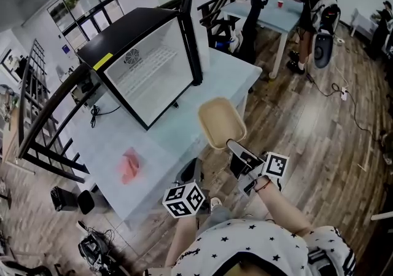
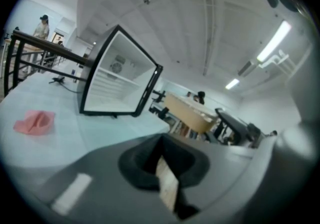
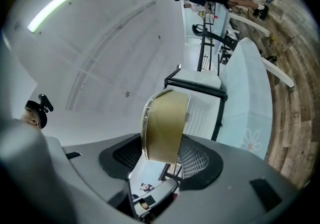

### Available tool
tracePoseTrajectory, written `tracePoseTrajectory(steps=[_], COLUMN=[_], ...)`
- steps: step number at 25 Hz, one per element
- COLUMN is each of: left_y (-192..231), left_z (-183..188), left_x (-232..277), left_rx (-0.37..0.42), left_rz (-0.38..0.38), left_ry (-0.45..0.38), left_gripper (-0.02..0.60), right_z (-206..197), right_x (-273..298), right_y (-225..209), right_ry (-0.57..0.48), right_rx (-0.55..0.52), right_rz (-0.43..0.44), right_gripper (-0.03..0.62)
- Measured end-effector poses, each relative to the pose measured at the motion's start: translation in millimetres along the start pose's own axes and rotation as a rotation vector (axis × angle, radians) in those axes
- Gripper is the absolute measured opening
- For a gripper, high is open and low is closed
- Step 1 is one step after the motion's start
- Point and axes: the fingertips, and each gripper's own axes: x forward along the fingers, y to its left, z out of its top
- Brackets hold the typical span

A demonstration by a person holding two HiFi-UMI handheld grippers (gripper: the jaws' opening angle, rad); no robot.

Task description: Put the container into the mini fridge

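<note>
A pale worktop (image 1: 178, 139) fills the frame's left and centre. On it, upper left of centre, stands the mini fridge (image 1: 147, 66), its door swung aside and its white interior facing lower right. At centre, above the worktop's near edge, the tan oval container (image 1: 221, 122) is gripped at its lower end by the right hand-held gripper (image 1: 235, 147), with its long axis running up-left. The opening lies up-left of it across bare worktop. The left hand-held gripper (image 1: 189, 173), lower centre, looks closed and empty. A pink cloth (image 1: 130, 166) lies well left.

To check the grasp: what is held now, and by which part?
The right gripper holds the tan container by the rim of its near end. The left gripper holds nothing.
</note>
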Motion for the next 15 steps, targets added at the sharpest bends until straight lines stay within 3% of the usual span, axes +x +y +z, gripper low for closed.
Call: tracePoseTrajectory(steps=[15], left_y=[34], left_z=[27], left_x=[43], left_rx=[-0.022], left_rz=[-0.009], left_ry=[0.002], left_gripper=[0.006], right_z=[15], right_x=[55], right_y=[-19], right_ry=[0.034], right_rx=[-0.028], right_rz=[-0.003], right_gripper=[0.23])
